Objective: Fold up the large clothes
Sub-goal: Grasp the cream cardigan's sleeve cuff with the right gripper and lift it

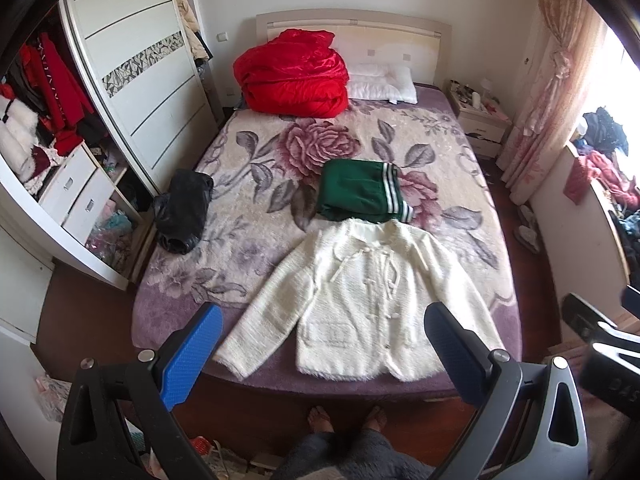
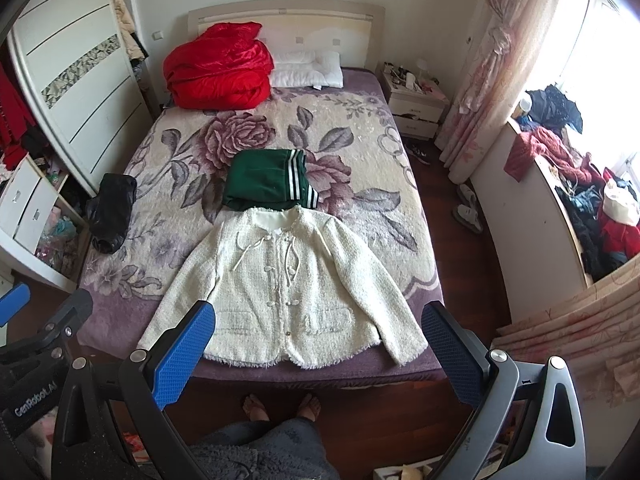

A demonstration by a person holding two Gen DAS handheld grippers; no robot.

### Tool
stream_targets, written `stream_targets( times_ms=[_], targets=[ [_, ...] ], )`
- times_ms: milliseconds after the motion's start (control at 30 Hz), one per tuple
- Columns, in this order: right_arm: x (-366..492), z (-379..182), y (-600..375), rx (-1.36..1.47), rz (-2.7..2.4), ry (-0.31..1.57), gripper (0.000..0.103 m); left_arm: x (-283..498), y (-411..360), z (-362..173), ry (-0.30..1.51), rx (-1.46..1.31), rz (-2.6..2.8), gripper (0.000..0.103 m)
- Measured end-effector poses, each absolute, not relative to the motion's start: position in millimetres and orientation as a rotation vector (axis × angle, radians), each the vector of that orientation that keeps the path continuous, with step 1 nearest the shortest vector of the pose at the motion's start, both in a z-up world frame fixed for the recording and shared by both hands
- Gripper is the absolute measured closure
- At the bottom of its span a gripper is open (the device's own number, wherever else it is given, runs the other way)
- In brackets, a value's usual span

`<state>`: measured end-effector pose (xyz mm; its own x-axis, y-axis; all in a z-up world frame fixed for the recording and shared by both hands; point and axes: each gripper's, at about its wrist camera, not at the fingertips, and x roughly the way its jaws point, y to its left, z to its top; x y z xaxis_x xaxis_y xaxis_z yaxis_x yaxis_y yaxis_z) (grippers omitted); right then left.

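A cream tweed jacket [image 1: 360,300] [image 2: 280,288] lies flat and face up at the foot of the bed, sleeves spread, front ties loose. Behind it sits a folded green garment [image 1: 362,192] [image 2: 268,180] with white stripes. A crumpled black garment [image 1: 184,210] [image 2: 112,212] lies near the bed's left edge. My left gripper [image 1: 324,328] hangs open above the jacket's hem, holding nothing. My right gripper [image 2: 318,326] is open too, high over the same hem, empty. Each gripper shows at the edge of the other's view.
The bed [image 1: 460,152] has a floral blanket, a red quilt pile [image 1: 292,76] and a white pillow [image 1: 380,84] at the head. A wardrobe [image 1: 132,68] stands left, a nightstand [image 2: 416,108] and a clothes-strewn ledge [image 2: 580,192] right. A person's bare feet [image 2: 280,404] stand at the bed's foot.
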<state>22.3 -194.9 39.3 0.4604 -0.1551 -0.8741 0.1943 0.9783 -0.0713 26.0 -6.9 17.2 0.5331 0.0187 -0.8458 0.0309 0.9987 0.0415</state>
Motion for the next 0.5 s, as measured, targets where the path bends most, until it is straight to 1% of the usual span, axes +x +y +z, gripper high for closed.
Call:
stream_targets(
  times_ms=[67, 200, 267, 400, 433, 467, 500],
  targets=[
    [31.7, 22.6, -202.3, 0.065, -0.251, 1.084, 0.000, 40.6, -5.3, -0.7, 0.994, 0.082, 0.014, 0.000],
    [52.9, -41.2, -236.6, 0.152, -0.306, 1.131, 0.000, 75.9, -5.7, -51.2, 0.965, 0.148, 0.062, 0.000],
    [60.4, -84.7, -265.3, 0.226, -0.361, 1.173, 0.000, 96.2, -7.8, -85.6, 0.976, 0.160, 0.062, 0.000],
    [62.9, -188.2, -337.7, 0.411, -0.486, 1.264, 0.000, 133.6, -25.9, -167.4, 1.088, 0.191, 0.064, 0.000],
    [60.8, -214.8, -355.7, 0.458, -0.514, 1.288, 0.003, 141.6, -32.1, -187.5, 1.113, 0.193, 0.069, 0.000],
    [57.2, -244.8, -376.0, 0.511, -0.548, 1.316, 0.010, 147.2, -36.2, -200.9, 1.126, 0.194, 0.072, 0.000],
    [52.2, -274.0, -395.6, 0.565, -0.570, 1.335, 0.012, 153.9, -41.7, -219.6, 1.148, 0.202, 0.083, 0.000]
  ],
)
